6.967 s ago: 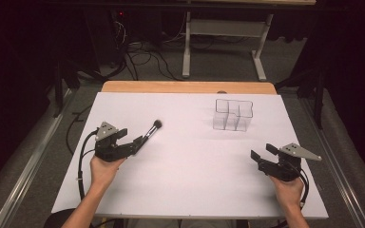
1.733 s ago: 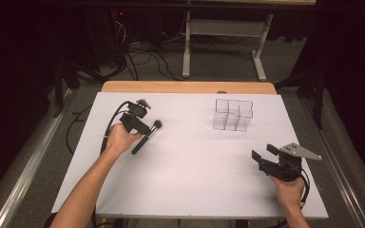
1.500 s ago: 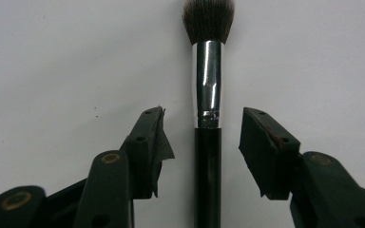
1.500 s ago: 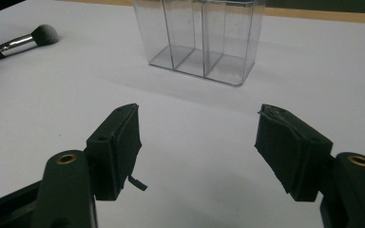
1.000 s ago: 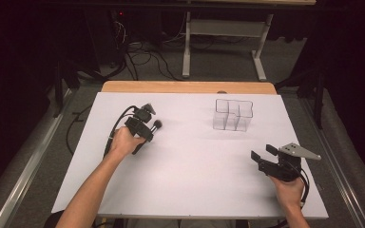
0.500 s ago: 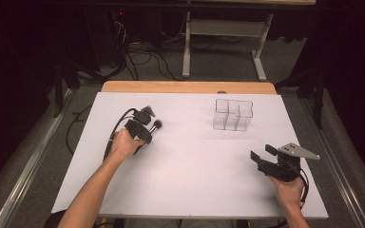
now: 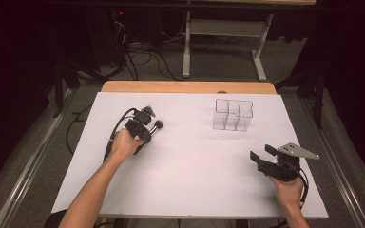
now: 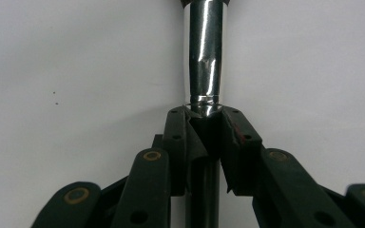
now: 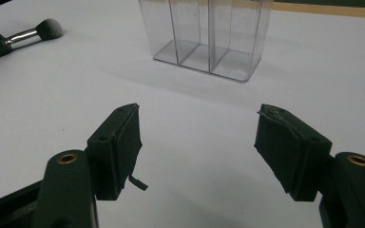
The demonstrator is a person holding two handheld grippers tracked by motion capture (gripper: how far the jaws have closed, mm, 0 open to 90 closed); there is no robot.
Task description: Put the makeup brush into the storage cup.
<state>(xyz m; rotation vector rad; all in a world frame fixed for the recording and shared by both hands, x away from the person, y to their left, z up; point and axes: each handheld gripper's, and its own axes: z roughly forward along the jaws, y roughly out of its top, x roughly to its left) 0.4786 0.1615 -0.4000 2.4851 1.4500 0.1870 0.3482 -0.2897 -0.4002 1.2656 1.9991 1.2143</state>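
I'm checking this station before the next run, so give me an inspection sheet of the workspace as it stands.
Surface: white table, bare apart from the items below; wooden strip along the far edge.
Job's things: makeup brush lying on the table, head pointing toward the far side; clear organizer upright, compartments look empty.
Clutter: nothing seen.
Grippers: left gripper has just closed its jaws onto the brush handle; right gripper open, nothing between its jaws, near the table's right front.
Cables: one trails from each gripper; more lie on the floor beyond.
Surroundings: dark room, table legs behind.
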